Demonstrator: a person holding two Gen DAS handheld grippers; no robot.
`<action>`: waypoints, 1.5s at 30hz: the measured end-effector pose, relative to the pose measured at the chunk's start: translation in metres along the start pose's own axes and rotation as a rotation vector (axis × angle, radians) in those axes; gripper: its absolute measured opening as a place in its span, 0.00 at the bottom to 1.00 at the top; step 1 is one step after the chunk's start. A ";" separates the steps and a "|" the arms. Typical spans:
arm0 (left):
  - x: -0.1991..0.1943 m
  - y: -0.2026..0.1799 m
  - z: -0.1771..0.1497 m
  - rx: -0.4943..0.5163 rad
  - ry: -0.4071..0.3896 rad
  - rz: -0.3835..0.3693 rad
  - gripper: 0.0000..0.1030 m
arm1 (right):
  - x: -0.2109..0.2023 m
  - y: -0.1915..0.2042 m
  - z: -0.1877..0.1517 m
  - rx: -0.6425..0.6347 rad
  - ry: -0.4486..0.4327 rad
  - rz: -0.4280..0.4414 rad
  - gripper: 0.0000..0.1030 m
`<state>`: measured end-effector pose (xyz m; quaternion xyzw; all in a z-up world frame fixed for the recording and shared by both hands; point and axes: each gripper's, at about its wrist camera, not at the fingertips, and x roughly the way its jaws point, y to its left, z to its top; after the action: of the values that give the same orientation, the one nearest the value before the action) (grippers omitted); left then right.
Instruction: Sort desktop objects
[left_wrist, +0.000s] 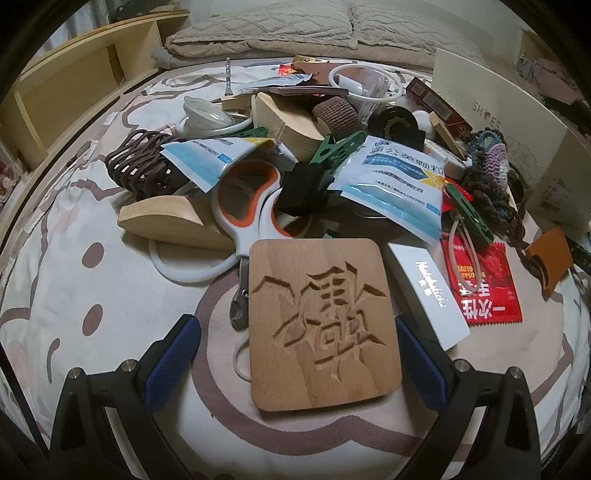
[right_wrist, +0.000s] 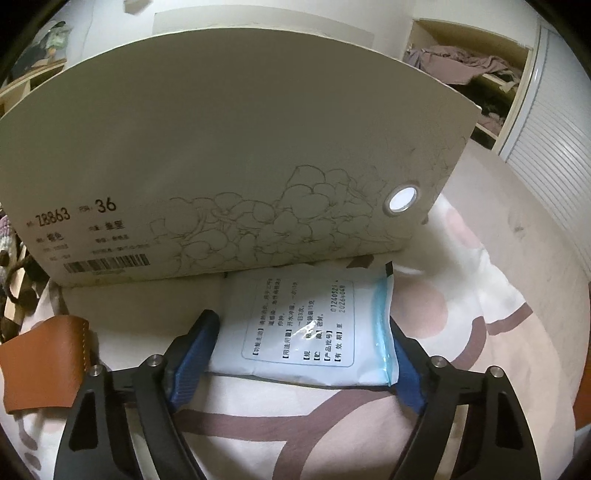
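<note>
Here my right gripper (right_wrist: 301, 343) clenches the medicine sachet (right_wrist: 306, 332) beside the shoe box (right_wrist: 229, 155) for sorting, while my left gripper (left_wrist: 295, 354) straddles the wooden coaster (left_wrist: 325, 325), released.

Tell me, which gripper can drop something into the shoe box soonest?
The right gripper. Its blue pads sit against both sides of the pale blue medicine sachet, right beside the cream cardboard shoe box. The left gripper only straddles the square carved wooden coaster, with gaps at both pads.

Shoebox wall (right_wrist: 236, 147) blocks ahead; bedspread (right_wrist: 480, 295) rightward seems free.
</note>
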<state>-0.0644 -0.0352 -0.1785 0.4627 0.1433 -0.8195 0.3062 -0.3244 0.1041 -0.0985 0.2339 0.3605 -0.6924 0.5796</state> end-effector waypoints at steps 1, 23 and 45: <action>0.000 -0.001 0.000 0.000 -0.001 0.000 1.00 | -0.002 -0.003 -0.004 0.002 0.000 0.003 0.81; -0.001 0.002 0.002 0.008 0.012 -0.028 0.98 | -0.058 -0.007 -0.046 0.018 -0.002 0.079 0.80; -0.025 -0.010 -0.017 0.006 -0.040 -0.193 0.82 | -0.092 0.011 -0.067 0.030 0.077 0.207 0.80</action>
<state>-0.0495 -0.0093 -0.1667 0.4311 0.1784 -0.8548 0.2271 -0.2995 0.2132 -0.0747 0.3047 0.3460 -0.6247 0.6302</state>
